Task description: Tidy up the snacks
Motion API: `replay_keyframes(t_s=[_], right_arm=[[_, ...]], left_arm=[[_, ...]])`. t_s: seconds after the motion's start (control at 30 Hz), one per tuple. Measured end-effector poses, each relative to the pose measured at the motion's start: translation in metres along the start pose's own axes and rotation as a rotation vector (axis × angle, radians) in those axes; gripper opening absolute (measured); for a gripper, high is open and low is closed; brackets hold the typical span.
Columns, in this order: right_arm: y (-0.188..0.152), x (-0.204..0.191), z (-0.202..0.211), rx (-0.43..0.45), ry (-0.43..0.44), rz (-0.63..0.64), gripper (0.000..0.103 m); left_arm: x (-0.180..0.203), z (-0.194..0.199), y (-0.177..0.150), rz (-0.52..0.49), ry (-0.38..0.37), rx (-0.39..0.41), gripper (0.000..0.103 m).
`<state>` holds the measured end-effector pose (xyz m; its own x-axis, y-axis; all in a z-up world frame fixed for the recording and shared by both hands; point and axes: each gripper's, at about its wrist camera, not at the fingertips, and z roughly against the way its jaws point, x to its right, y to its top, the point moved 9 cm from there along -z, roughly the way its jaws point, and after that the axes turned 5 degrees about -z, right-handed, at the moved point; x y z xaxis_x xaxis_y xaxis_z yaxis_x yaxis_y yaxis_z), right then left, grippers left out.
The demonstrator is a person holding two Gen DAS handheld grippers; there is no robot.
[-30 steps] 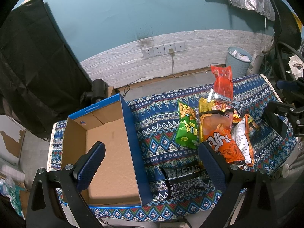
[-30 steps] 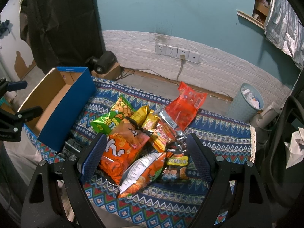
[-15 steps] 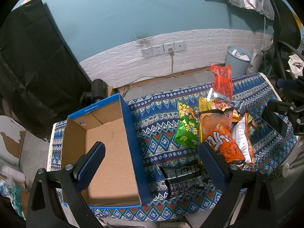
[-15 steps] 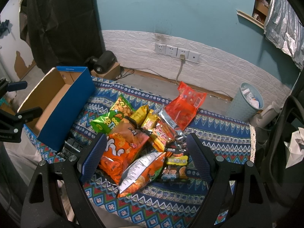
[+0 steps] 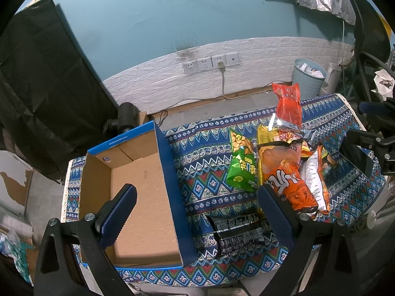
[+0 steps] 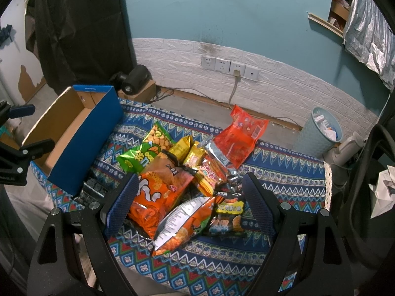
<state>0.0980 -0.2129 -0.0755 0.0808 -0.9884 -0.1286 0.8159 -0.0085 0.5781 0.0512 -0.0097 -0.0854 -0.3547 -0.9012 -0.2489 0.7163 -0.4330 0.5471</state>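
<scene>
A blue cardboard box (image 5: 170, 177) (image 6: 98, 133) with a bare brown inside stands at the left of the patterned cloth. To its right lies a pile of snack bags: a green bag (image 5: 240, 167) (image 6: 144, 154), a big orange bag (image 5: 286, 180) (image 6: 158, 194), a red bag (image 5: 287, 103) (image 6: 240, 135), and a black packet (image 5: 237, 231) near the box. My left gripper (image 5: 197, 212) hangs open above the box's right wall. My right gripper (image 6: 187, 204) is open above the orange bag and holds nothing.
The cloth-covered table (image 6: 284, 172) ends at a lace edge on the right. Behind it run a white brick wall with sockets (image 6: 229, 66), a blue bin (image 6: 318, 133), a black chair (image 5: 370, 37) at right and a black curtain (image 5: 37, 86) at left.
</scene>
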Motion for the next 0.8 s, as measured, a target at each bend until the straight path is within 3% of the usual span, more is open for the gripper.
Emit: replay_keyframes(t_s=[0.4, 0.8], right_arm=[[-0.004, 0.006, -0.005, -0.025, -0.014, -0.006, 0.084], [-0.028, 0.019, -0.044, -0.151, -0.031, -0.062, 0.084]], left_arm=[[0.006, -0.015, -0.007, -0.011, -0.012, -0.033, 0.099], [0.029, -0.058, -0.026, -0.054, -0.059, -0.139, 0.099]])
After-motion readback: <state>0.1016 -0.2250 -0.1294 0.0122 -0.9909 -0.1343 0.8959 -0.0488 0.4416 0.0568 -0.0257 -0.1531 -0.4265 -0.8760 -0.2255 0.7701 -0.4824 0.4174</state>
